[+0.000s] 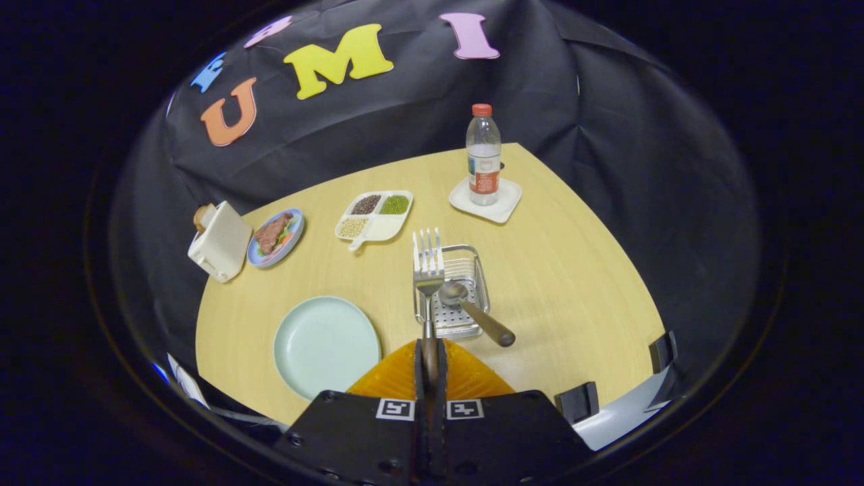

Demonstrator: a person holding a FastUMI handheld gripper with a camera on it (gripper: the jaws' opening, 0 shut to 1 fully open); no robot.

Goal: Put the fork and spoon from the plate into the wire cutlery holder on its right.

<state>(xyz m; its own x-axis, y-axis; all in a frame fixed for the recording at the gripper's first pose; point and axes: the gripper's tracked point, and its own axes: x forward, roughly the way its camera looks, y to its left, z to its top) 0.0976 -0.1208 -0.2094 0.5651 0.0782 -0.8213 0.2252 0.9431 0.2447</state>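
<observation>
- Steel fork (428, 266) is what I have clamped in my jaws, which press on its handle from both sides; the gripper (430, 361) points it straight ahead, tines up.
- Just ahead of the jaws, the wire holder (466, 270) sits on the tabletop (574, 283), the tines overlapping its left edge.
- I see the spoon (472, 310) already lying in the holder, handle sticking out toward me, right of the jaws.
- Left of the jaws, the plate (326, 346) is bare.
- Well beyond, a bottle (483, 155) stands.

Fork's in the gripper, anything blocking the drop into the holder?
Only the spoon: it already lies in the holder, handle sticking out over the near rim. The gripper holds the fork above the holder's left side.
</observation>
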